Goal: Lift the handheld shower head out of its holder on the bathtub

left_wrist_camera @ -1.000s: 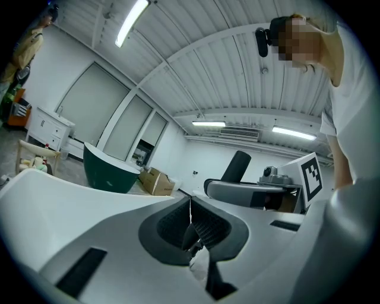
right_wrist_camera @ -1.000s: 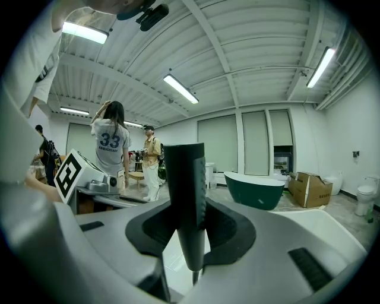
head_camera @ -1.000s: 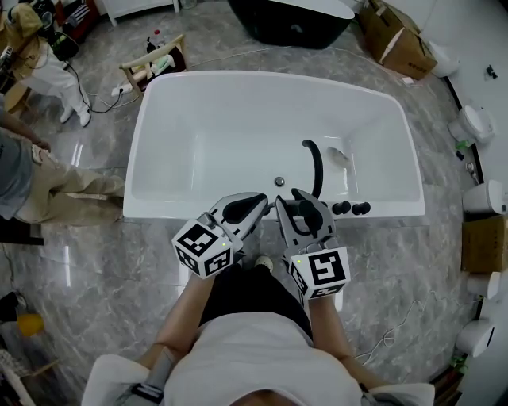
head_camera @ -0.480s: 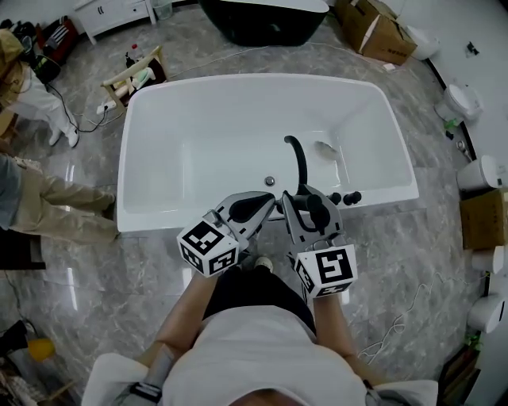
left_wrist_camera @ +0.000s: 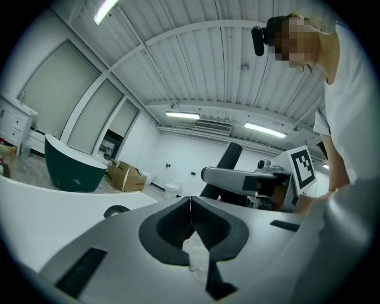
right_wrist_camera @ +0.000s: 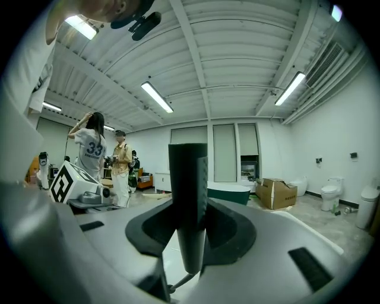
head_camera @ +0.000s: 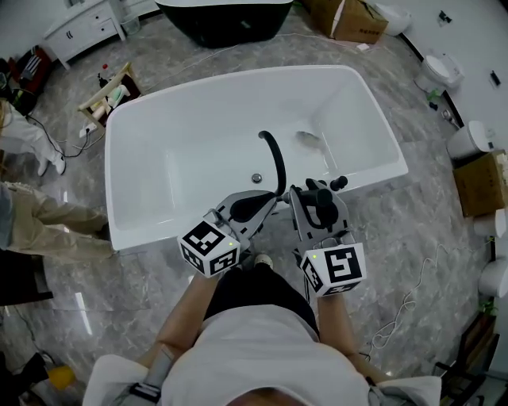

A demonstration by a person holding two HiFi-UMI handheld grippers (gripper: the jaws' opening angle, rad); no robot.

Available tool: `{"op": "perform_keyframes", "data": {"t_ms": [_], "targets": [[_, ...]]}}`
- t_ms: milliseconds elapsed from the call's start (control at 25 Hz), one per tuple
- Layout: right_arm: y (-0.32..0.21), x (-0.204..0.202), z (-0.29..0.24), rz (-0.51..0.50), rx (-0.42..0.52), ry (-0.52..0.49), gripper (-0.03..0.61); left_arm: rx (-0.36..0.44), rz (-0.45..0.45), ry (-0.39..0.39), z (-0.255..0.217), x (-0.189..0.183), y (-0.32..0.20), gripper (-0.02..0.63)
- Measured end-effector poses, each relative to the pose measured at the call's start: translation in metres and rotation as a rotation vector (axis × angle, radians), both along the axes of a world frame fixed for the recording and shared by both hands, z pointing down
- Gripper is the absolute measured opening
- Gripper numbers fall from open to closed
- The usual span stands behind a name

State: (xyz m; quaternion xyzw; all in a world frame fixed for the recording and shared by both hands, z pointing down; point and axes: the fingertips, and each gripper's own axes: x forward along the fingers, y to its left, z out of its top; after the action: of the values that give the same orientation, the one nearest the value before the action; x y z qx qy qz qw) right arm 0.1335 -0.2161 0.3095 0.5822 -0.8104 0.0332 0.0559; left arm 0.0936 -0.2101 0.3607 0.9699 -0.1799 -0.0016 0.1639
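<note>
The handheld shower head (head_camera: 320,198) is a black rod, and my right gripper (head_camera: 317,208) is shut on it at the near rim of the white bathtub (head_camera: 159,119). In the right gripper view the black handle (right_wrist_camera: 188,196) stands upright between the pads of that gripper (right_wrist_camera: 189,222). A thin hose (right_wrist_camera: 181,281) leaves its lower end. Whether it touches its holder I cannot tell. My left gripper (head_camera: 266,198) is shut on nothing just left of it, its pads pressed together (left_wrist_camera: 190,208). The shower head handle (left_wrist_camera: 228,157) also shows in the left gripper view.
A curved black spout (head_camera: 274,158) and black knobs (head_camera: 337,184) stand on the tub rim by my grippers. A dark tub (head_camera: 222,16), cardboard boxes (head_camera: 349,16), toilets (head_camera: 440,71) and a wooden crate (head_camera: 107,95) ring the bath. A person (head_camera: 32,214) stands at left.
Both grippers have swung along the tub rim and risen slightly, the right one carrying the shower head. The head view has turned, so the tub now lies tilted.
</note>
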Motion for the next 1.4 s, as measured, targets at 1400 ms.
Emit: {"op": "perform_keyframes", "data": {"t_ms": [1400], "targets": [[0.125, 0.165, -0.009, 0.506, 0.041, -0.053, 0.132, 0.001, 0.442, 0.046, -0.006, 0.149, 0.087, 0.011]]}}
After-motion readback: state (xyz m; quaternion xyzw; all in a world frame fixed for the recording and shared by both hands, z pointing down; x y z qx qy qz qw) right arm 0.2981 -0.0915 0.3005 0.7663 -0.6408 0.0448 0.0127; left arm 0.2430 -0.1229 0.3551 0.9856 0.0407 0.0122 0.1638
